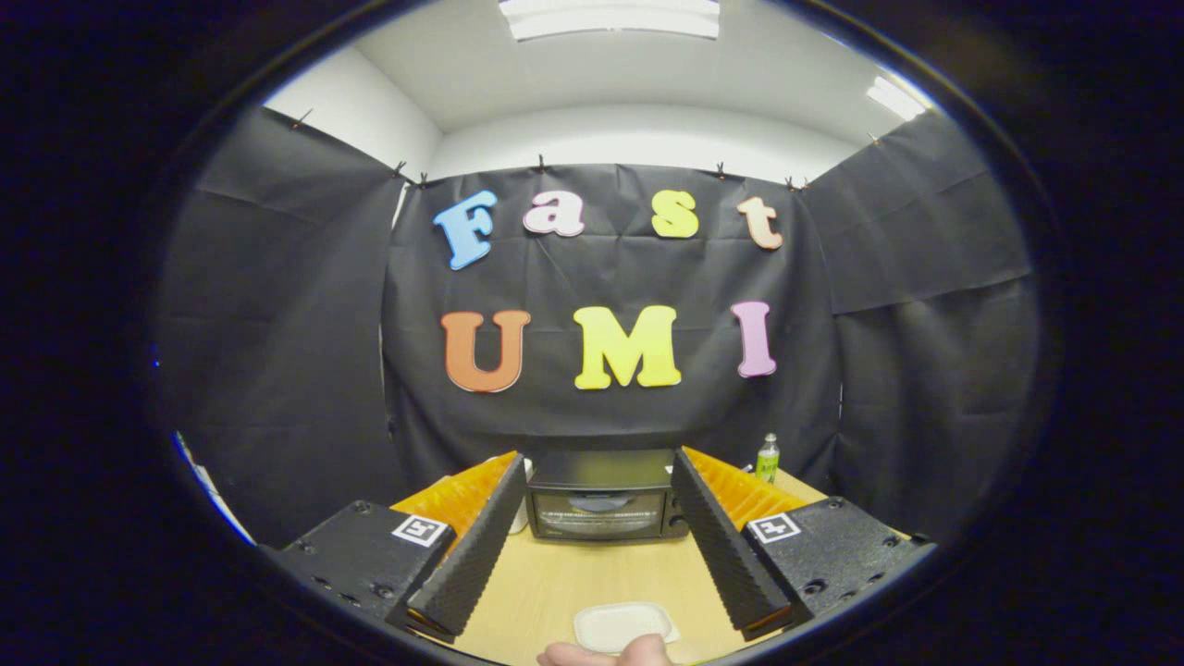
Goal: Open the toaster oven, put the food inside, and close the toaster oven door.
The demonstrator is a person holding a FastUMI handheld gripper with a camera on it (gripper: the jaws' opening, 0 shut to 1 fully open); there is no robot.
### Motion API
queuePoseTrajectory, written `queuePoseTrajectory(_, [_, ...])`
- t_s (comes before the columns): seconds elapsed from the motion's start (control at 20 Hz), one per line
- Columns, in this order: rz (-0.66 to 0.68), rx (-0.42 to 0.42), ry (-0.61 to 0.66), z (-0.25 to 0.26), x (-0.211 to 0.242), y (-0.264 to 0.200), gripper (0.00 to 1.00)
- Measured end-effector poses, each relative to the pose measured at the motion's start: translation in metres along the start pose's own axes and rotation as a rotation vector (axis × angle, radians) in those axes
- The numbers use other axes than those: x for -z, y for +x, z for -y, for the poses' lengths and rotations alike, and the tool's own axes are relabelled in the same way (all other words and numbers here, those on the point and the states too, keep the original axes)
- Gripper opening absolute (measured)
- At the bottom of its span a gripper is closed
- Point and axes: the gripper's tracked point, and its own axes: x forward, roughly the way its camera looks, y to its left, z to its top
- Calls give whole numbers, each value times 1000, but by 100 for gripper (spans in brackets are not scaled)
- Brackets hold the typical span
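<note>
Wooden desk under spread fingers, toaster oven dead ahead.

From the left finger across to the right one, the gripper stands released and wide apart, gripping nothing and touching nothing. Beyond the fingers at twelve o'clock sits the dark toaster oven, door closed, against the booth wall. Between the fingers at six o'clock lies a pale shallow tray, a person's hand at its near edge. At about two o'clock, past the oven, stands a small green bottle.
</note>
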Motion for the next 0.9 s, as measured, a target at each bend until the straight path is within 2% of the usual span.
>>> queuePoseTrajectory(0.1, [2, -16, -1, -12, 4, -17, 100])
queuePoseTrajectory(0.3, [44, 9, -14, -22, 6, -33, 100])
queuePoseTrajectory(0.5, [25, 32, -3, -24, 15, -30, 100])
queuePoseTrajectory(0.65, [-2, 80, -8, -15, 21, -27, 100])
queuePoseTrajectory(0.9, [-14, 69, -36, -26, 23, -21, 100])
